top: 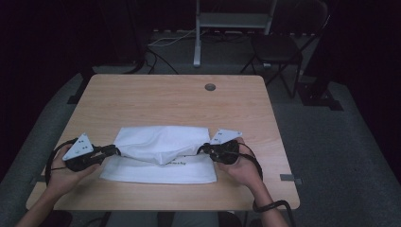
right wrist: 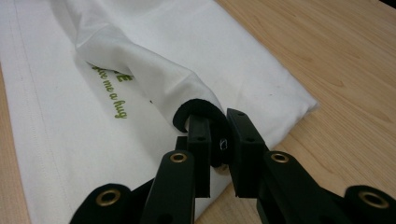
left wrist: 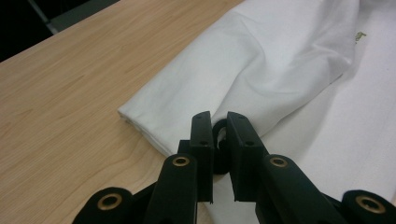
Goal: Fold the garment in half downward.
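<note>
White cloth (top: 161, 146) lies lengthwise left-to-right, parallel to the table's (top: 156, 97) near edge.

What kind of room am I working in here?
Probably a lab or recording studio, not a home: a bare wooden table stands alone on grey carpet, dark curtains hang behind it, and a folding chair and loose cables sit by a metal stand.
</note>
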The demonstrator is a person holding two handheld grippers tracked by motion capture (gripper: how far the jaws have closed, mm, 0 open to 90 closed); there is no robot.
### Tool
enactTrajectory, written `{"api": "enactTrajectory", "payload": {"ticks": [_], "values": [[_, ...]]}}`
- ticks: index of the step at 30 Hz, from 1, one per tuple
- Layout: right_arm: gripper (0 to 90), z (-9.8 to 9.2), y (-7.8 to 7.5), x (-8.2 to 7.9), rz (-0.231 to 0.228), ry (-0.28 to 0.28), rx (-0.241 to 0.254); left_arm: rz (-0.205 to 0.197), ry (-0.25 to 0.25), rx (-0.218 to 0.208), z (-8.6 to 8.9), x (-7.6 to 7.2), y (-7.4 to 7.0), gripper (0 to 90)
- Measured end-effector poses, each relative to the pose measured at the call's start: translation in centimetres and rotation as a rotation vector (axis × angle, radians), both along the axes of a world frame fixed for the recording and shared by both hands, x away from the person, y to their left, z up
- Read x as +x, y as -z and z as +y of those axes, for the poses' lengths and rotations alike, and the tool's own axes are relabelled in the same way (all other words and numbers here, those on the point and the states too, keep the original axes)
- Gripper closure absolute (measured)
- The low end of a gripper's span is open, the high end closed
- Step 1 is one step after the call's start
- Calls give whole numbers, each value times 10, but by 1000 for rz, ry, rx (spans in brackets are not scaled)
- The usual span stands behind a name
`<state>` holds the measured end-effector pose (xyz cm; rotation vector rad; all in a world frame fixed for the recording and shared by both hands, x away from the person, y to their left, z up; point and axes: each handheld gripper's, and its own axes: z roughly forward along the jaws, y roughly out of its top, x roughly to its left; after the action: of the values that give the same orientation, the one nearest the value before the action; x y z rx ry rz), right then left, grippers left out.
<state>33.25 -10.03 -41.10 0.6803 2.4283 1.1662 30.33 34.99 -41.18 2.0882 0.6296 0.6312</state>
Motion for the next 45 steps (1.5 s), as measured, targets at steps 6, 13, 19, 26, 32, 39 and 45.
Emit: {"api": "enactTrajectory", "payload": {"ticks": [6,13,19,26,32,39,45], "values": [[809,-2,0,-5,-4,-3,0,-3,6,4,0,-4,1,816],[807,-3,2,-10,-1,-7,-3,-1,10,7,0,-9,2,816],[807,-3,3,-17,-2,-14,-6,-2,11,10,1,-13,4,816],[805,-4,3,-22,-8,-20,-13,0,14,9,1,-17,6,816],[805,-3,4,-26,-2,-22,-12,-6,19,11,2,-21,5,816],[805,-3,4,-29,-11,-26,-12,-17,24,9,2,-25,2,815],[805,-2,1,-33,-17,-32,-9,-22,27,5,2,-28,0,815]]}}
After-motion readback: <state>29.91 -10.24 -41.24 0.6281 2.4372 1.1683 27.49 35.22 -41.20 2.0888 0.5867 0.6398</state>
